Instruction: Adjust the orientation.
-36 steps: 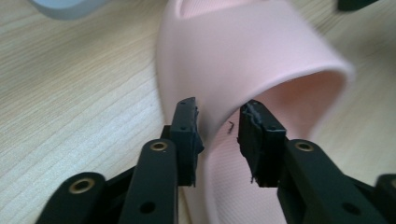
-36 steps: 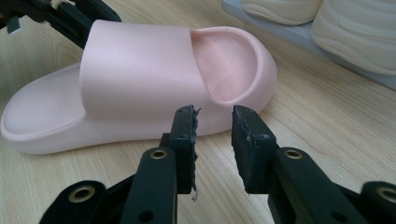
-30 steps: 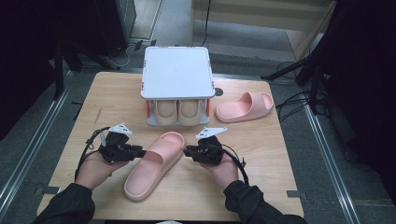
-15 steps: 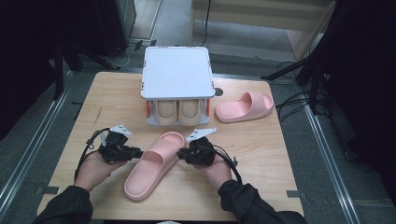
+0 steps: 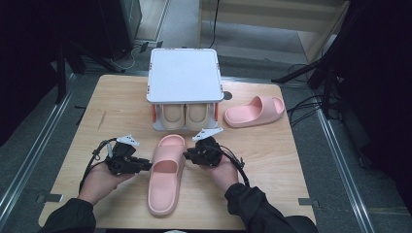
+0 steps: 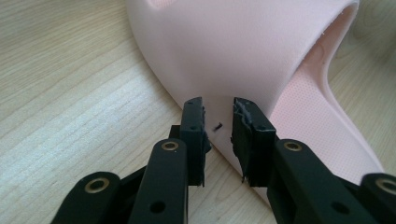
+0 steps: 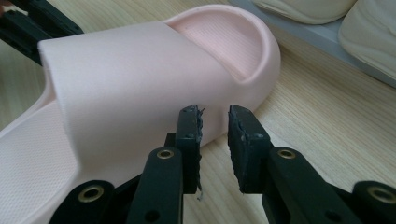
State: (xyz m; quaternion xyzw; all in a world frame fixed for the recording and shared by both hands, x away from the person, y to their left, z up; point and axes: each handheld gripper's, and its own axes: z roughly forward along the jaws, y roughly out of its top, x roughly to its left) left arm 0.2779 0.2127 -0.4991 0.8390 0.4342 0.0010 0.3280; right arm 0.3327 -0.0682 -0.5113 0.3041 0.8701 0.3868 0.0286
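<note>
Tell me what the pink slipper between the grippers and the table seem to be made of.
Slipper: likely soft moulded foam, matte; one seamless piece with thick rounded edges and a finely dotted footbed. Table: wood or wood-look laminate, pale with long straight grain lines and a low sheen.

left gripper (image 6: 218,126) jaws sit slightly apart right up against the pink slipper's (image 6: 243,51) side, maybe touching it, wooden table (image 6: 70,93) underneath

I can read no text, label, brand, number or sign from any of my cameras. The pink slipper (image 5: 166,172) nearest me has plain surfaces apart from a tiny dark fleck on its side in the left gripper view, which is no letter. The white lid of the box (image 5: 183,80) is blank.
</note>
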